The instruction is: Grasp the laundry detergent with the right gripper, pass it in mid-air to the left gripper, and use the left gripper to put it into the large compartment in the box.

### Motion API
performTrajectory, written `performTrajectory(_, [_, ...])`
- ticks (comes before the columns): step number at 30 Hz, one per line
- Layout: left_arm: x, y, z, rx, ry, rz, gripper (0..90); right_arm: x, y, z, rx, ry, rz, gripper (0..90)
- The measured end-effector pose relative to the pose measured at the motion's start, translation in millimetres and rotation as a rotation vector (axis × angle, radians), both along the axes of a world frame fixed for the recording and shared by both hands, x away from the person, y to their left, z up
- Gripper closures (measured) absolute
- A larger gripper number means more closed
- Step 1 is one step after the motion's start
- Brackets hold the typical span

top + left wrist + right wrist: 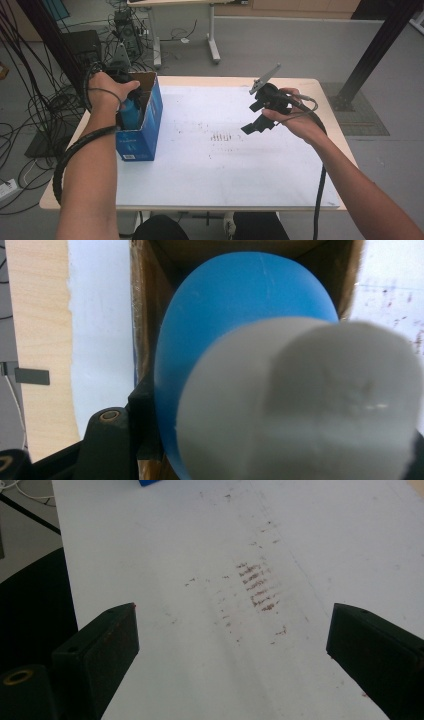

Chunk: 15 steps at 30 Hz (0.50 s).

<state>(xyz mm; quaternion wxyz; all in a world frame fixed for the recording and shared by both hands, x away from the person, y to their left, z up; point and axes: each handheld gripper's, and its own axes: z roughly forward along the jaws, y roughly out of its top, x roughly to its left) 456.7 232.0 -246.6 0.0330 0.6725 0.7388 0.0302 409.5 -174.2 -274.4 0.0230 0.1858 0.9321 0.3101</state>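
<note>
Inside blue box (145, 117), L jaws pinch blue-white bottle (250, 340); R jaws spread, w/o load.

High view above the table (225, 165); both gripper views close, angled down onto it.

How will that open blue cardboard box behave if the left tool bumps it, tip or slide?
The blue box stands tall and narrow near the table edge, so it would probably tip rather than slide. Thin cardboard walls look light and likely flex. The blue object the left tool holds inside may steady it.
</note>
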Motion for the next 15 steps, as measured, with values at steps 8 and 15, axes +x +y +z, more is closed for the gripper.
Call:
performTrajectory(8, [-2.3,2.0,-18.0,-0.005,0.005,0.004,38.0,0.1,2.0,-1.8,-0.008,0.000,0.005,6.5])
performTrajectory(15, [-4.6,3.5,-38.2,-0.007,0.054,-0.003,38.0,0.1,1.9,-5.4,-0.016,0.006,0.000,6.5])
